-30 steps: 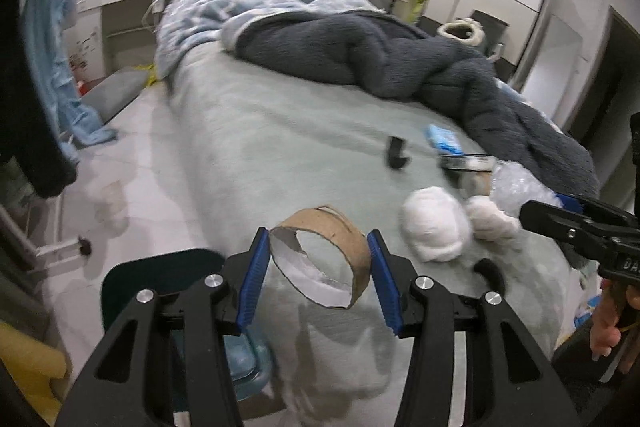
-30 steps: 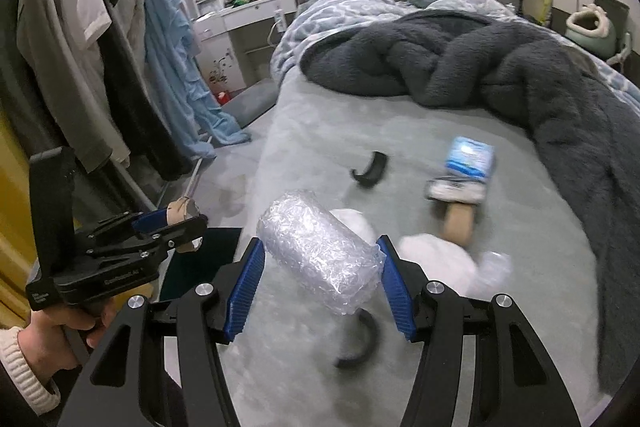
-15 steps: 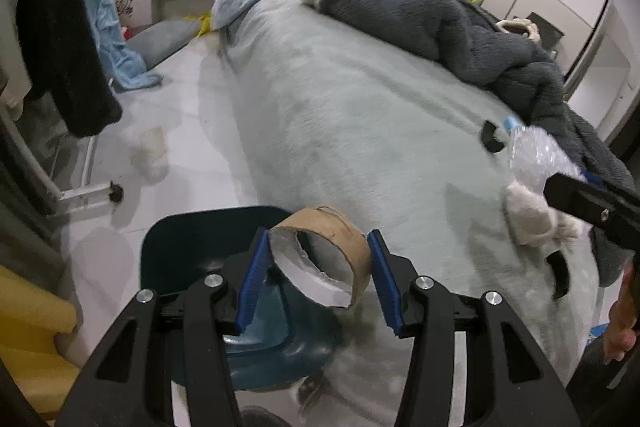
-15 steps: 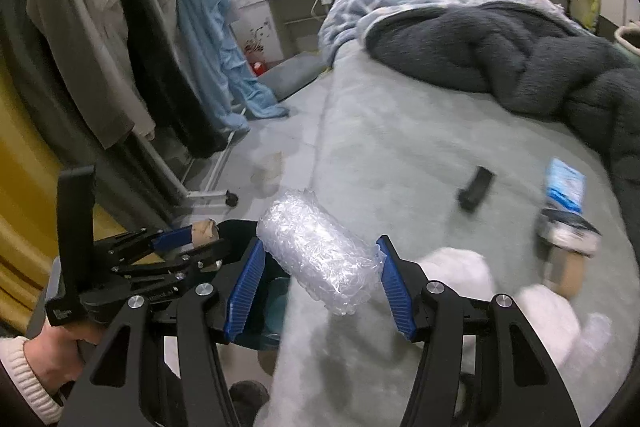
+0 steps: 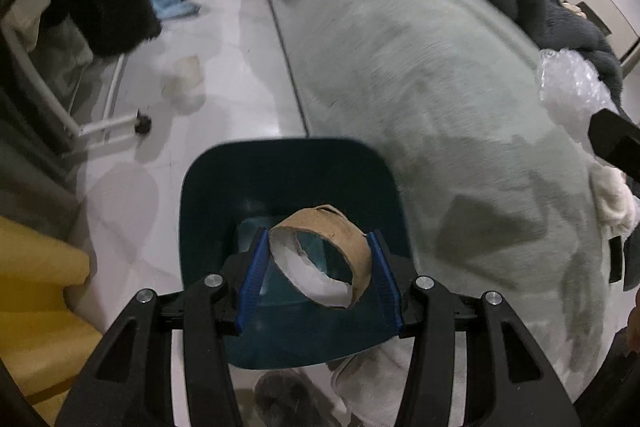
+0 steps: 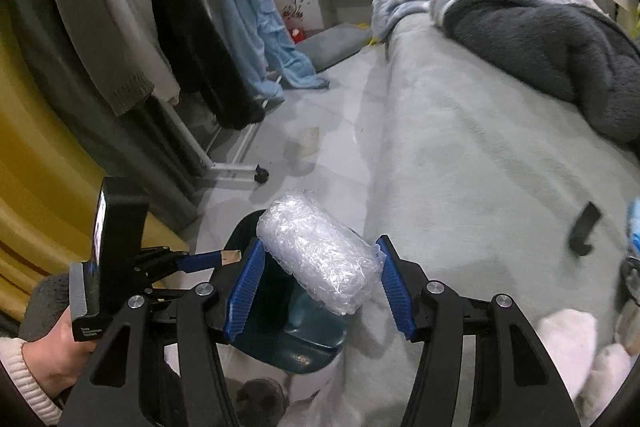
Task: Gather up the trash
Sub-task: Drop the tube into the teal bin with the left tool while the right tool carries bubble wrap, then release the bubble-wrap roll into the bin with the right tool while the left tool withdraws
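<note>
Left gripper (image 5: 318,269) clamps cardboard ring (image 5: 322,253) over bin (image 5: 288,163)

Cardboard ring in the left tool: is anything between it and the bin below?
Nothing visible. The cardboard ring, clamped in the left tool, hangs directly over the open dark teal bin on the floor beside the bed.

Light: dim, cool indoor
Shadows: soft patches on bed (image 5: 460,131)
Blur: motion smear, background
Edges: fisheye curvature, dark vignette
</note>
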Demonstrator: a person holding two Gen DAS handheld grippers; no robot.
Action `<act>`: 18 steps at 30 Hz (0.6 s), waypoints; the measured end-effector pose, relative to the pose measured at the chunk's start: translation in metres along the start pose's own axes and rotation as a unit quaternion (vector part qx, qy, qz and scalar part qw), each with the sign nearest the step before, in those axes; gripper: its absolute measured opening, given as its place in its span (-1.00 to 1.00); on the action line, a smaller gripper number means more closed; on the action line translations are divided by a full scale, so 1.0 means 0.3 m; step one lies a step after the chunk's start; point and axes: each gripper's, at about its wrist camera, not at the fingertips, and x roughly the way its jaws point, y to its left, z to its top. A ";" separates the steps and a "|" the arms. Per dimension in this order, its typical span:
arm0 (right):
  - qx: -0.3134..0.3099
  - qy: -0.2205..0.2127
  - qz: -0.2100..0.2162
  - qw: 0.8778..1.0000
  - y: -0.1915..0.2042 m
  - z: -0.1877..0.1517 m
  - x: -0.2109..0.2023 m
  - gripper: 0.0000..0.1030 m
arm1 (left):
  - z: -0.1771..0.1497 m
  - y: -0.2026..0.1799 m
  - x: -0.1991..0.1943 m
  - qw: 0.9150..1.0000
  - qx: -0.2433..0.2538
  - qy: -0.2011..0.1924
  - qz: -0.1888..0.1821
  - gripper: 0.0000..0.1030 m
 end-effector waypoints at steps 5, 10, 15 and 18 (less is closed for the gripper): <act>0.003 0.023 0.010 1.000 0.032 0.013 0.083 0.13 | -0.010 0.051 0.071 0.999 -0.013 0.039 0.001 0.03; 0.000 0.052 0.012 0.999 0.064 0.011 0.187 0.13 | -0.015 0.099 0.141 0.997 -0.025 0.077 -0.004 0.04; -0.001 0.076 0.016 0.997 0.080 0.003 0.276 0.13 | -0.025 0.142 0.176 0.994 -0.039 0.101 -0.009 0.13; 0.006 0.088 0.017 0.996 0.078 -0.003 0.312 0.13 | -0.023 0.162 0.168 0.993 -0.046 0.104 -0.011 0.43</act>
